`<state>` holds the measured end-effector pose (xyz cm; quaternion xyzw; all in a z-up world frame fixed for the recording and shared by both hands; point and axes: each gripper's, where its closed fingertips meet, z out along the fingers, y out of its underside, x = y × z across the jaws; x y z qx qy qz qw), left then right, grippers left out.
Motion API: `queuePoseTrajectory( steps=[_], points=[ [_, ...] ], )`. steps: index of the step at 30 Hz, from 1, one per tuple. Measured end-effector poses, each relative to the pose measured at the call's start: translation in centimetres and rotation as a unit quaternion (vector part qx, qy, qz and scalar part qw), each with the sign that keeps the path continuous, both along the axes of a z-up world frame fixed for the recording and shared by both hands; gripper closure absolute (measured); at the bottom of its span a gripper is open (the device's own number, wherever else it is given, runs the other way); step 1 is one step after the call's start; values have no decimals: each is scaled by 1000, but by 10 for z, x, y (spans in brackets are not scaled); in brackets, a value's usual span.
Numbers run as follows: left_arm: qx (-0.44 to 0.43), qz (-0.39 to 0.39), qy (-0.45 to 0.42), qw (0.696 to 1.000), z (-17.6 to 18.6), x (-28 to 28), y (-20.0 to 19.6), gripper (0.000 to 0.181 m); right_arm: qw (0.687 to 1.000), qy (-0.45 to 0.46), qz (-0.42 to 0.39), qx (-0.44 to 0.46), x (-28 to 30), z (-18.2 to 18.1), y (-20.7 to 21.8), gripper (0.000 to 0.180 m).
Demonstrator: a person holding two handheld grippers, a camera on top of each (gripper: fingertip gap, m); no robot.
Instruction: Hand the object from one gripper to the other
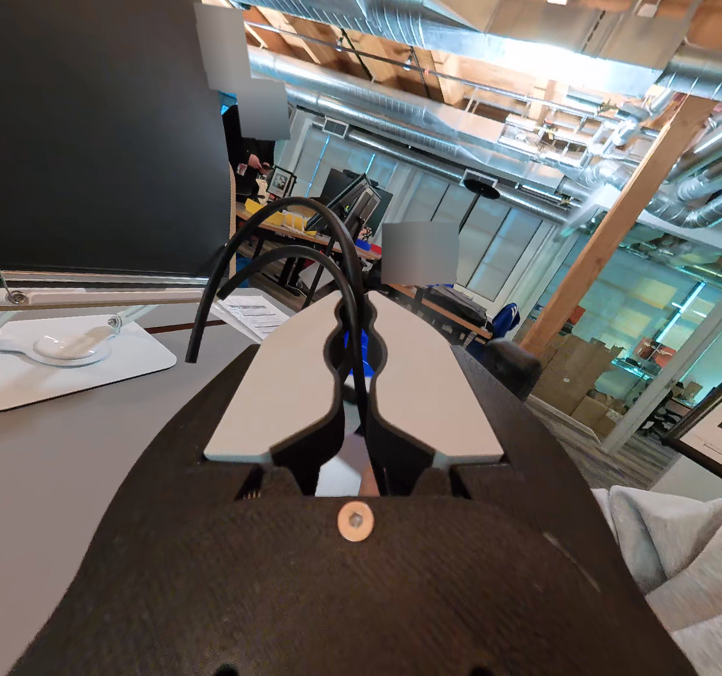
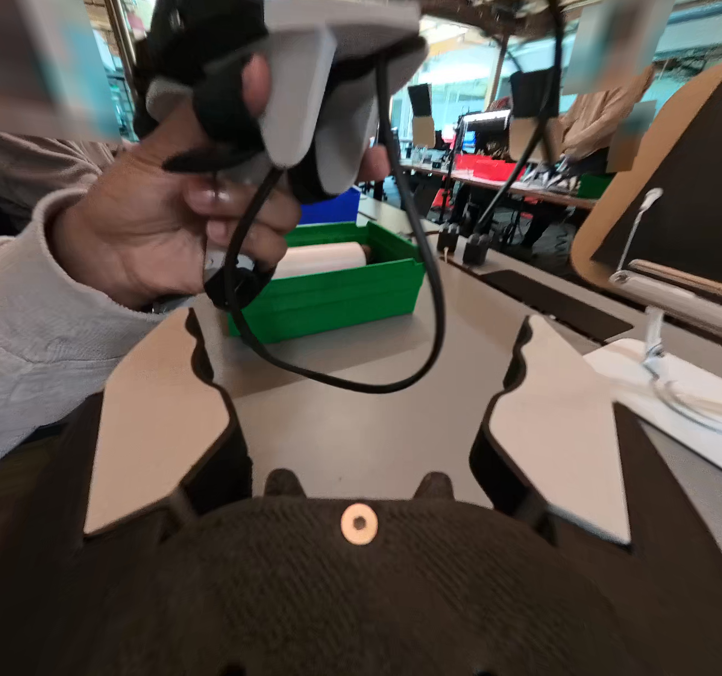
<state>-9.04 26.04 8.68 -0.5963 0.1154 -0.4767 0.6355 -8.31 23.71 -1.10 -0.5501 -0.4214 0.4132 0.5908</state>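
My left gripper is shut on a black cable. Two strands arch up out of its tips and droop to the left, with the free ends in the air. In the right wrist view the left gripper is held by a hand at the upper left, above the table. The cable hangs from it in a long loop. My right gripper is open and empty. The bottom of the loop hangs just ahead of its spread fingers and touches neither of them.
A green bin with a white roll stands on the grey table behind the loop, with a blue bin beyond. A monitor on a white stand base is alongside. Other desks and people are farther back. My right fingertips sit around 11 centimeters from my left ones.
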Motion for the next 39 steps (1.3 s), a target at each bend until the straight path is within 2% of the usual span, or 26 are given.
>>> queuePoseTrajectory(
  steps=[6,9,14,17,26,31,33,39],
  points=[
    [-2,-16,-21,1000,2,13,-6,176,998,-54,11,22,-19,-24,-19,44],
    [-5,-24,-34,999,3,17,-8,177,996,-72,0,42,-19,-29,-21,61],
    [-4,-21,-35,999,4,18,-9,176,992,-98,-17,83,-13,-31,-20,121],
    [-5,-24,-37,999,5,18,-10,176,992,-90,-8,93,-8,-25,-23,172],
    [-3,-28,-38,999,8,16,-11,177,995,-70,16,71,-2,-19,-23,175],
    [-12,-7,-23,1000,4,8,-4,170,996,-58,28,65,0,-14,-23,175],
    [-34,1,-17,999,-2,4,3,146,996,-55,28,62,2,-10,-21,175],
    [-78,51,-16,996,-18,-13,22,101,997,-41,9,59,18,9,-6,175]
  ],
)
